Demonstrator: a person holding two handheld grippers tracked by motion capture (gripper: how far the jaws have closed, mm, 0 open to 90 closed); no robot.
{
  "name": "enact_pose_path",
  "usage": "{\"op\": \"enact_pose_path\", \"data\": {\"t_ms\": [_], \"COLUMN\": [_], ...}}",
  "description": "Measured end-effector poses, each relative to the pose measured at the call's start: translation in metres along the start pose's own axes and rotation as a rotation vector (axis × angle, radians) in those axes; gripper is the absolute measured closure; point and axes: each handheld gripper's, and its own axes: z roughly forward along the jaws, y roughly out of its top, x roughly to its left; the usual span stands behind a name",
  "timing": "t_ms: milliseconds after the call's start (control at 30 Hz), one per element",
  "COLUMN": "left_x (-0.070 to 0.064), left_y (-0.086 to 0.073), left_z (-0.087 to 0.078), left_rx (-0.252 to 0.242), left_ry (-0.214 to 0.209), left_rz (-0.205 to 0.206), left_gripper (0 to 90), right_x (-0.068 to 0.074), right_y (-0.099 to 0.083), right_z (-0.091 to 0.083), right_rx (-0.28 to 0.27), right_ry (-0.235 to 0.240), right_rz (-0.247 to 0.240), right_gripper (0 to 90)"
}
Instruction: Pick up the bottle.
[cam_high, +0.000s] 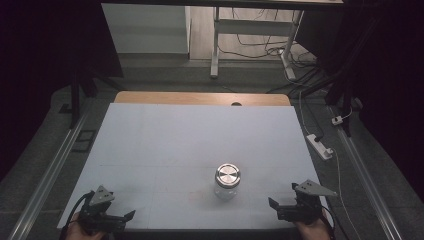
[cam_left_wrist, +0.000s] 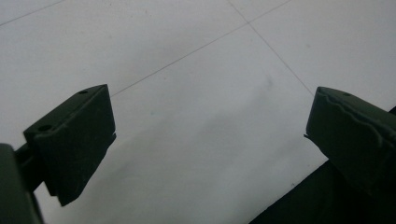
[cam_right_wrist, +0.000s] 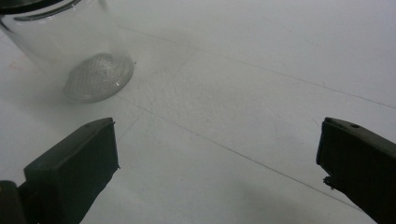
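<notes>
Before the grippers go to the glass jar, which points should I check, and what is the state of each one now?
1. Glass jar stands upright on the white table: ok.
2. Metal lid sits on the jar: ok; whether it is screwed tight: cannot tell.
3. Right gripper has its jaws wide apart with nothing between them: ok.
4. Left gripper has its jaws wide apart with nothing between them: ok.
5. Path from each gripper to the jar is bare table: ok.
6. Jar contents: cannot tell.
</notes>
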Motion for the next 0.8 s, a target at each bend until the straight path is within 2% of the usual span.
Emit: {"op": "enact_pose_path", "data": {"t_ms": [233, 800], "left_x": [0.0016, 0.0018], "left_y": [-0.0012, -0.0010], "left_z": [-0.0016, -0.0014], "left_rx": [-0.014, -0.013], "left_ry": [-0.013, -0.026], "left_rz": [-0.017, -0.012], "left_gripper": [1.5, 0.8], "right_x": [0.0006, 0.0011], "right_y": [0.0003, 0.0008], "right_z": [0.0007, 0.0023], "right_rx": [0.007, 0.021], "right_ry": [0.014, 0.044], "right_rz": [-0.007, -0.020], "right_gripper": [0.0, 0.0]}}
